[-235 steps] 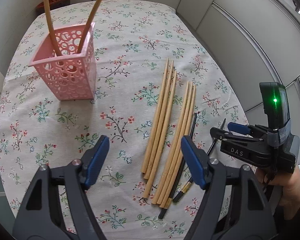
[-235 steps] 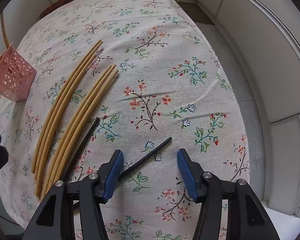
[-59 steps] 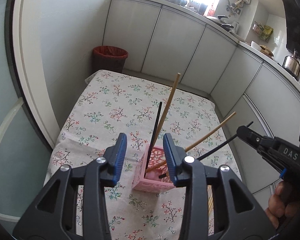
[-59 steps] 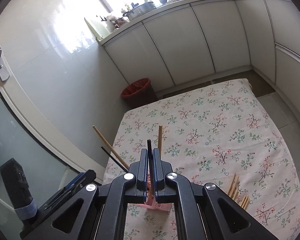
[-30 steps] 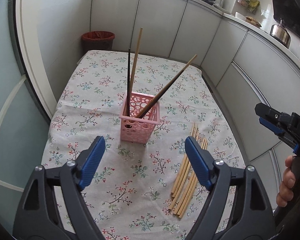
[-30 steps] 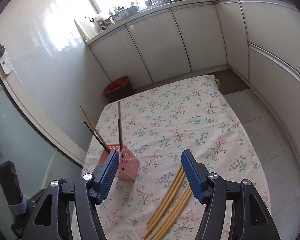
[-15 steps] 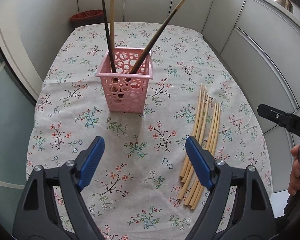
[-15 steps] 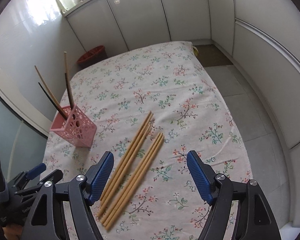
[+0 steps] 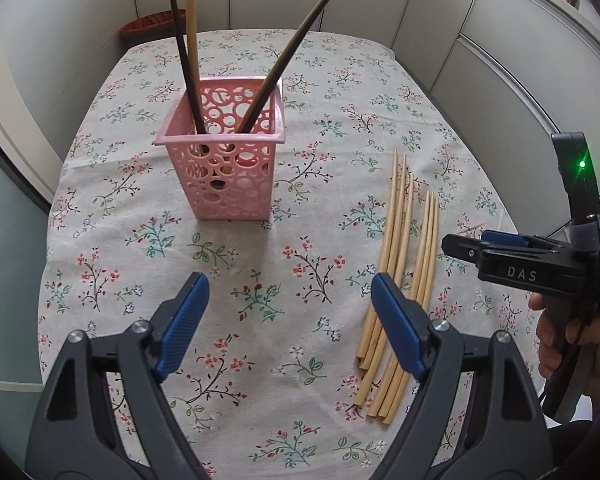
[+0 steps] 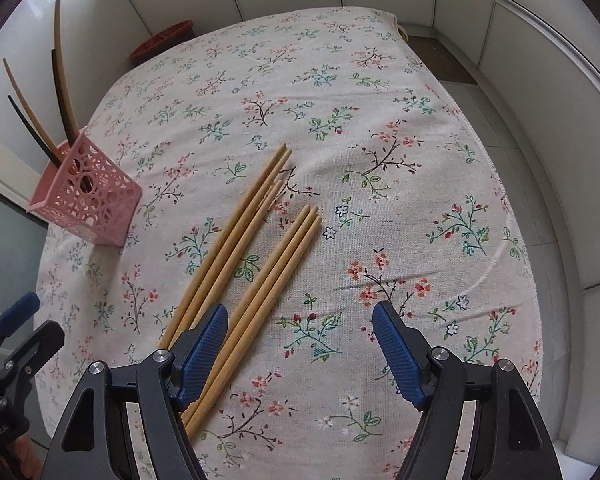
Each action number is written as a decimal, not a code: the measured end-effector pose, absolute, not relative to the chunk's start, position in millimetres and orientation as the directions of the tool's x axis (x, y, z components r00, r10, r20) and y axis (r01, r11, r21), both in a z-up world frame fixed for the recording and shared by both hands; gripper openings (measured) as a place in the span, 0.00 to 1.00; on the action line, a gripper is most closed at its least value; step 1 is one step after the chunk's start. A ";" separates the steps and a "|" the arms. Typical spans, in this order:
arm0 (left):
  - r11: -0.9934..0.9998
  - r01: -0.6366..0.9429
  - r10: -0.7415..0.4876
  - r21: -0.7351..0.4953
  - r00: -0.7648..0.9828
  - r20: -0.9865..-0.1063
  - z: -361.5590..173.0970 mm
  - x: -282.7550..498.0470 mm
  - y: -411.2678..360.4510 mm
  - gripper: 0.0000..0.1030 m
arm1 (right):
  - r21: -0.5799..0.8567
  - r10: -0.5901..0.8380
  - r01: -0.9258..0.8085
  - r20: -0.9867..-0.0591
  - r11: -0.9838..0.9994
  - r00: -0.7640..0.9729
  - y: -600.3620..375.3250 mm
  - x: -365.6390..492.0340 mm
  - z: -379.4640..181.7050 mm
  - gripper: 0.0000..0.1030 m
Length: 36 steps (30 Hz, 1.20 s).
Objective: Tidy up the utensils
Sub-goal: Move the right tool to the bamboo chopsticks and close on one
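a table with a flowery tablecloth (image 9: 228, 256) fills both views. a pink holder with round holes (image 9: 224, 168) stands upright on the cloth. four chopsticks stick out of its top, two dark chopsticks (image 9: 182, 48) and two light ones (image 9: 191, 20), all leaning a bit.

six light wooden chopsticks (image 10: 256, 240) lie flat on the cloth, well apart from the pink holder. they lie in two little bunches of three, side by side, and the bunches touch near one end. in the left wrist view they lie to the right of the holder.

the left gripper (image 9: 288, 320) hangs over the cloth with its jaws wide apart and nothing between them. its blue pads (image 9: 184, 320) touch nothing. the right pad sits in front of the thick ends of the loose chopsticks, and you cannot tell if it is touching them.

the right gripper (image 10: 300, 352) is wide apart too, with only cloth showing between its fingers. its left blue pad (image 10: 204, 348) covers part of the loose chopsticks, and you cannot tell if it touches them. in the left wrist view a hand (image 9: 572, 344) holds this gripper by its handle at the right edge, and a small green light (image 9: 582, 164) glows on top.

a red bin (image 9: 152, 26) stands past the far end of the table, next to white cupboards (image 9: 500, 64).
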State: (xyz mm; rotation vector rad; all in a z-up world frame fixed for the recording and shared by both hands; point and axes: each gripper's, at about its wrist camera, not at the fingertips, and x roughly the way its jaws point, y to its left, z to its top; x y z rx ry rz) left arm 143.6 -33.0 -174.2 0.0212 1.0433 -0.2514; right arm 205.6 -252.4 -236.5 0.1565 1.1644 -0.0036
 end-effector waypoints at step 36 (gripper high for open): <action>0.949 0.299 -0.237 -0.099 0.467 -0.852 -174.2 142.0 -63.4 0.54 | 0.171 0.136 0.102 -0.948 0.980 0.287 -266.8 219.6 -255.0 0.06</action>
